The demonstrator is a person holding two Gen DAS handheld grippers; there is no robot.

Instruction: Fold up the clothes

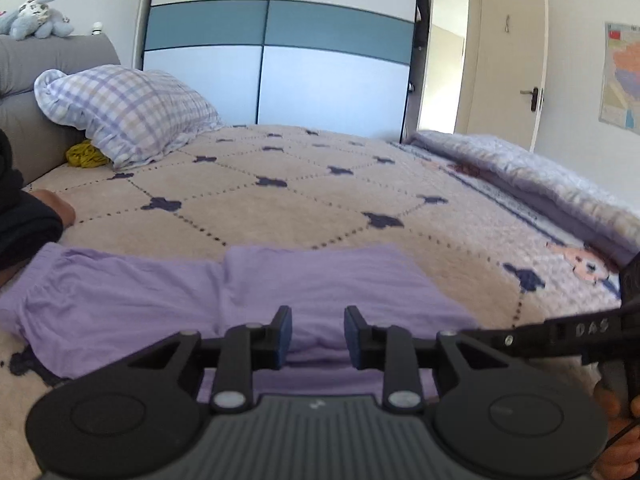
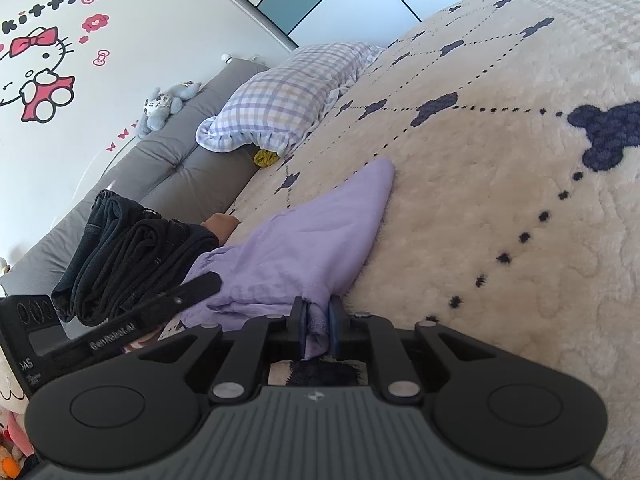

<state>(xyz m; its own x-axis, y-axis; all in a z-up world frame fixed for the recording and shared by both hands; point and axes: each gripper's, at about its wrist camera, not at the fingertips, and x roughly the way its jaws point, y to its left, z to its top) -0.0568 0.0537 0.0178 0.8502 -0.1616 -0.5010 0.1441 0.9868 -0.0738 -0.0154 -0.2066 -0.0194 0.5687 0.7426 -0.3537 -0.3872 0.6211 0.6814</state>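
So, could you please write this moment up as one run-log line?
stage: folding | left tool: open above purple garment | right tool: shut on purple garment edge | surface: bed blanket

Bed (image 1: pixel 320 184), sliding wardrobe (image 1: pixel 276 60), open door (image 1: pixel 516 60)

Soft matt lilac cloth garment (image 2: pixel 320 236) on seemingly fleecy bedspread (image 2: pixel 500 200)
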